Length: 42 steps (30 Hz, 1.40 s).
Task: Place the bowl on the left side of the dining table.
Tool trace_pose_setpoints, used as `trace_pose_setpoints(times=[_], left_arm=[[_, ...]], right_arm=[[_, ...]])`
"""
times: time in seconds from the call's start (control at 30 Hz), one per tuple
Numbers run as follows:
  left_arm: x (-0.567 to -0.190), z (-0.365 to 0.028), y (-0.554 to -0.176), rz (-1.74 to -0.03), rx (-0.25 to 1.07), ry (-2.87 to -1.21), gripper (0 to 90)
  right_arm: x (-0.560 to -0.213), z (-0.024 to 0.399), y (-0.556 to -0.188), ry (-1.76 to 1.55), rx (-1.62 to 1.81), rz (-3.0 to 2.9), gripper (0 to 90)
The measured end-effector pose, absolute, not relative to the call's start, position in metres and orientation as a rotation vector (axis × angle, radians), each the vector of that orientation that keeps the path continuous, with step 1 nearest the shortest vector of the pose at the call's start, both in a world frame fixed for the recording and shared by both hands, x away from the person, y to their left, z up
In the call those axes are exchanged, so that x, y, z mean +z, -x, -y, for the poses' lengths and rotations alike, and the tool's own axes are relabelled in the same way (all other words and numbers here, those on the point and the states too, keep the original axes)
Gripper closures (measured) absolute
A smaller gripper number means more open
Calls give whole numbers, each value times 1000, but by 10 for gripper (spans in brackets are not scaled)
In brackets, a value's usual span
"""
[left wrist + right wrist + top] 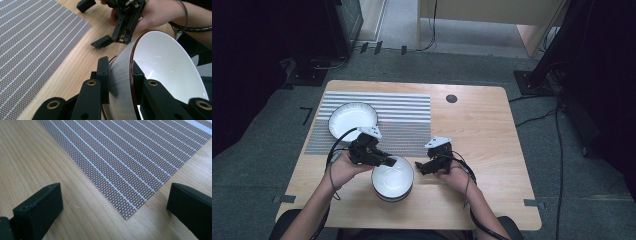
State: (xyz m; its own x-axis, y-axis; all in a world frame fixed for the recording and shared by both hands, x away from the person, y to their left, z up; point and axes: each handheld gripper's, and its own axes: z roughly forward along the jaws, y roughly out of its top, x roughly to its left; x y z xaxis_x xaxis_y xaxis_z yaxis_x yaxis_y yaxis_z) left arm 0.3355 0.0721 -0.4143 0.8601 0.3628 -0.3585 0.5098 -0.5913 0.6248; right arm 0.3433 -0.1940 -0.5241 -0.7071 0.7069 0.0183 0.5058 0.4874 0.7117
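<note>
Bowl, low in the frame's centre on the surface, is clamped at its rim by the left tongs. Glazed, stiff, breakable and likely slippery, it is best held there. Right tongs are held apart, empty.

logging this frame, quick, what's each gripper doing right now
Left gripper: shut on the rim of the near white bowl.
Right gripper: open, holding nothing, over the table by the placemat corner.
</note>
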Motion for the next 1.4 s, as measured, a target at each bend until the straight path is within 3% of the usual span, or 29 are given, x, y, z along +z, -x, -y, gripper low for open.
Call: trace_pose_setpoints(times=[1.4], left_arm=[[-393,-102,-338,-673,-239,-2222,771]], right_arm=[[-524,194,-343,-1034,1041,-2458,0]])
